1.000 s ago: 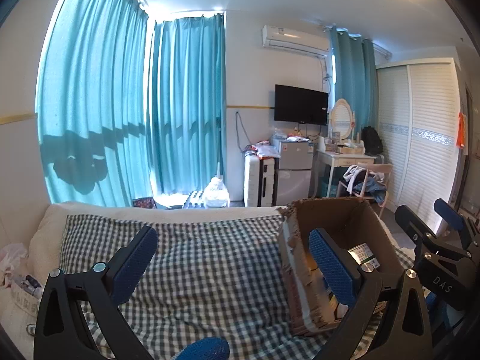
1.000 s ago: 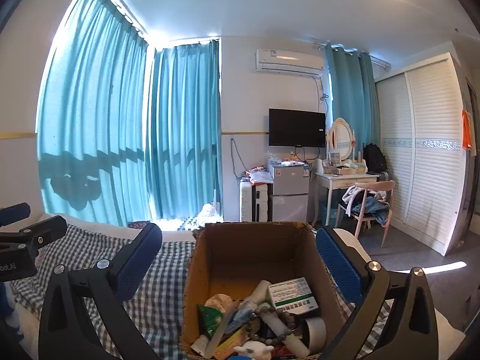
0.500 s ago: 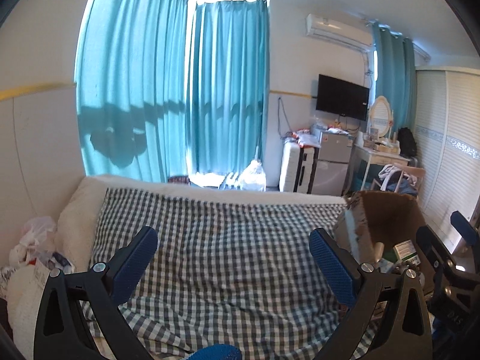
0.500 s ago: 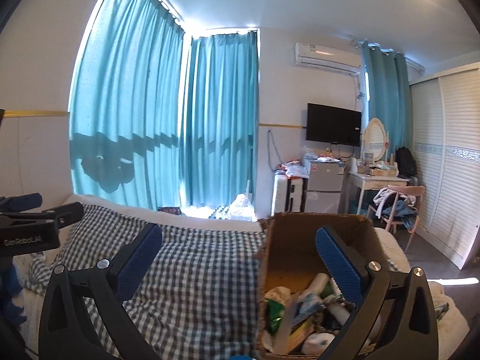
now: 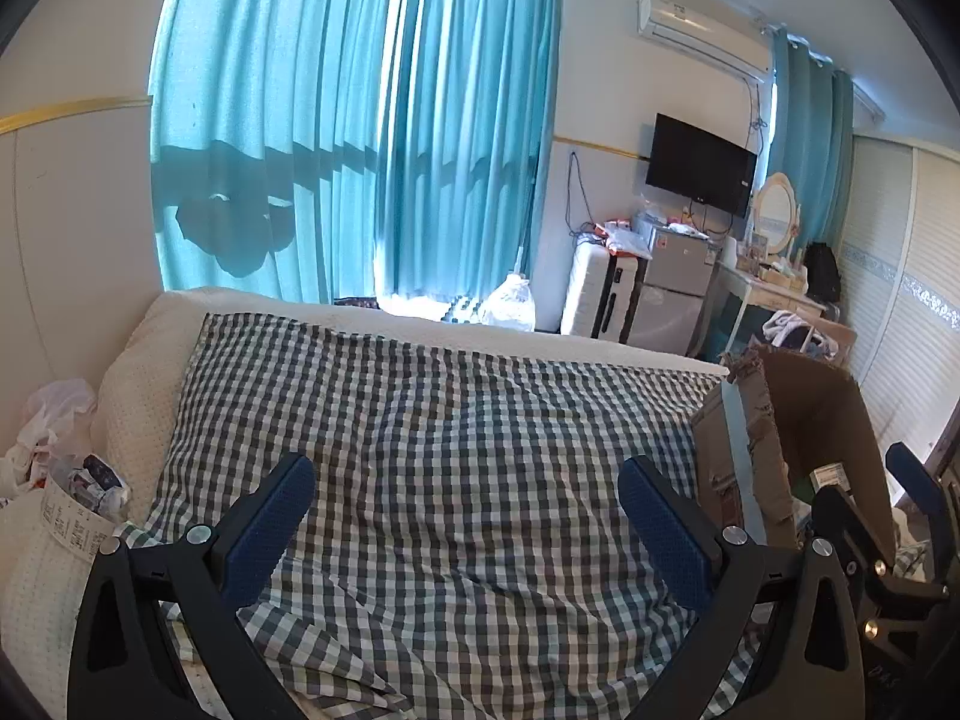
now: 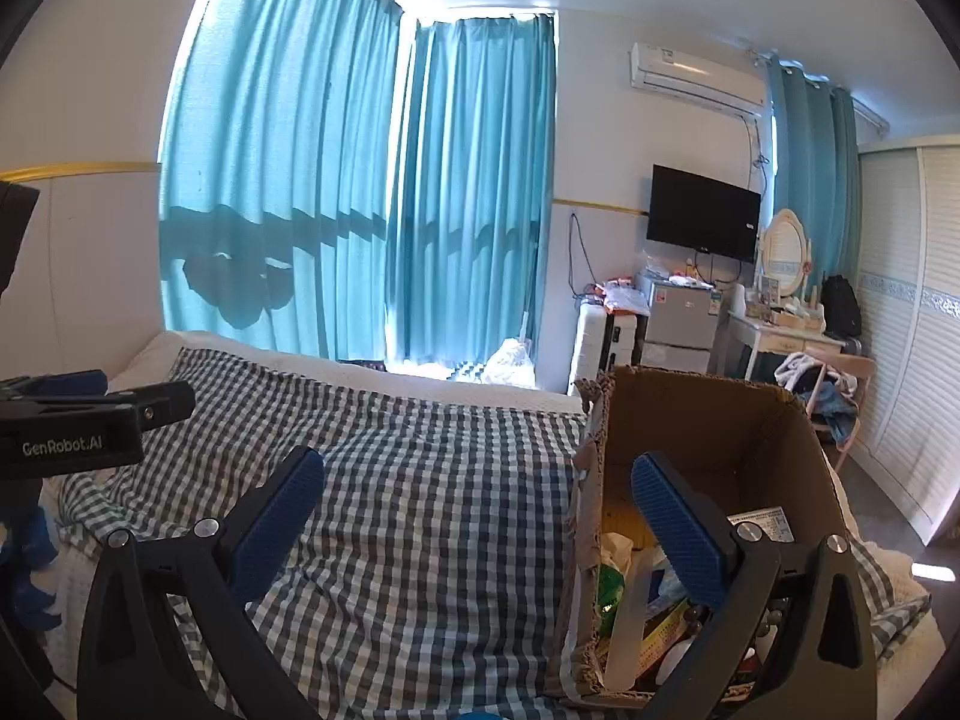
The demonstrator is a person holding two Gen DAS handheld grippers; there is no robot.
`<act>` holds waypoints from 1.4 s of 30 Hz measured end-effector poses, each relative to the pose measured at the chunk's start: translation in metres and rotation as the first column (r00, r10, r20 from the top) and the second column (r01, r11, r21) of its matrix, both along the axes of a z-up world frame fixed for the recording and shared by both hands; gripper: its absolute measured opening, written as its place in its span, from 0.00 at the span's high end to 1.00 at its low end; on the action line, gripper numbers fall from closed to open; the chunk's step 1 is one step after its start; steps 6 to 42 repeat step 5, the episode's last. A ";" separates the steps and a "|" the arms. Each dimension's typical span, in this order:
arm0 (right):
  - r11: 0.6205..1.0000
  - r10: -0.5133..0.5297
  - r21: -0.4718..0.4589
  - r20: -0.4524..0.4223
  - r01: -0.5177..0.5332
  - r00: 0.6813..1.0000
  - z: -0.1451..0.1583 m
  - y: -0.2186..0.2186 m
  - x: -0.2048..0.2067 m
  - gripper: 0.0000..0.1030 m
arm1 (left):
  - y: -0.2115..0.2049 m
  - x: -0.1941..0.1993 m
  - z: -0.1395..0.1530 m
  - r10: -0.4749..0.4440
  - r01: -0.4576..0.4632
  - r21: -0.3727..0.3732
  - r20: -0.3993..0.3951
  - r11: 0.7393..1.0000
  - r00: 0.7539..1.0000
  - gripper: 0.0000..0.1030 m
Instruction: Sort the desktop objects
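Two grippers hang over the bed, each with two blue-padded fingers spread wide and nothing between them. The left gripper [image 5: 465, 516] faces bare checked cloth; the right gripper [image 6: 477, 516] straddles the near left wall of the one cardboard box [image 6: 708, 420], its right finger [image 6: 675, 531] over the box's inside and its left over the cloth.

One gingham blanket [image 6: 420, 510] covers the middle of the bed [image 5: 360, 315], and the box sits on it at the right end, open at the top and frayed along its rim. Only the right wrist view looks down into it: a white printed carton [image 6: 762, 525], a green packet [image 6: 609, 591], a pale tube [image 6: 630, 618] and other small things jumbled together, too crowded to count. From the left wrist view the box [image 5: 822, 420] shows mostly its outer wall and one label, with the right gripper's black frame beside it.

Only the left view shows a crumpled plastic bag [image 5: 54, 420] and printed wrappers by the wall at the bed's left edge. Both views show teal curtains [image 5: 360, 138], one wall television [image 5: 699, 165] and one air conditioner [image 5: 702, 30].
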State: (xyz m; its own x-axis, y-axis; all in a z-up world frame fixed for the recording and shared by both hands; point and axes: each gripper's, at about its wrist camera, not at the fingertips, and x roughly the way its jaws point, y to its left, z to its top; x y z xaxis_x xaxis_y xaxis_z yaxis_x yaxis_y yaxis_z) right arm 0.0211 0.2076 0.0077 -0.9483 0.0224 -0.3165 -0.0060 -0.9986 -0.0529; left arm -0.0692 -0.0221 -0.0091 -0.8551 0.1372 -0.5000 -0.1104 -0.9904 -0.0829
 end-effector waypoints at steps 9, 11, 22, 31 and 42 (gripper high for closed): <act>1.000 0.002 -0.024 -0.026 -0.002 1.000 0.008 0.004 0.008 0.00 | 0.009 0.005 0.005 -0.052 0.052 -0.017 -0.005 0.999 0.999 0.00; 1.000 0.002 -0.024 -0.026 -0.002 1.000 0.008 0.004 0.008 0.00 | 0.009 0.005 0.005 -0.052 0.052 -0.017 -0.005 0.999 0.999 0.00; 1.000 0.002 -0.024 -0.026 -0.002 1.000 0.008 0.004 0.008 0.00 | 0.009 0.005 0.005 -0.052 0.052 -0.017 -0.005 0.999 0.999 0.00; 1.000 0.002 -0.024 -0.026 -0.002 1.000 0.008 0.004 0.008 0.00 | 0.009 0.005 0.005 -0.052 0.052 -0.017 -0.005 0.999 0.999 0.00; 1.000 0.002 -0.024 -0.026 -0.002 1.000 0.008 0.004 0.008 0.00 | 0.009 0.005 0.005 -0.052 0.052 -0.017 -0.005 0.999 0.999 0.00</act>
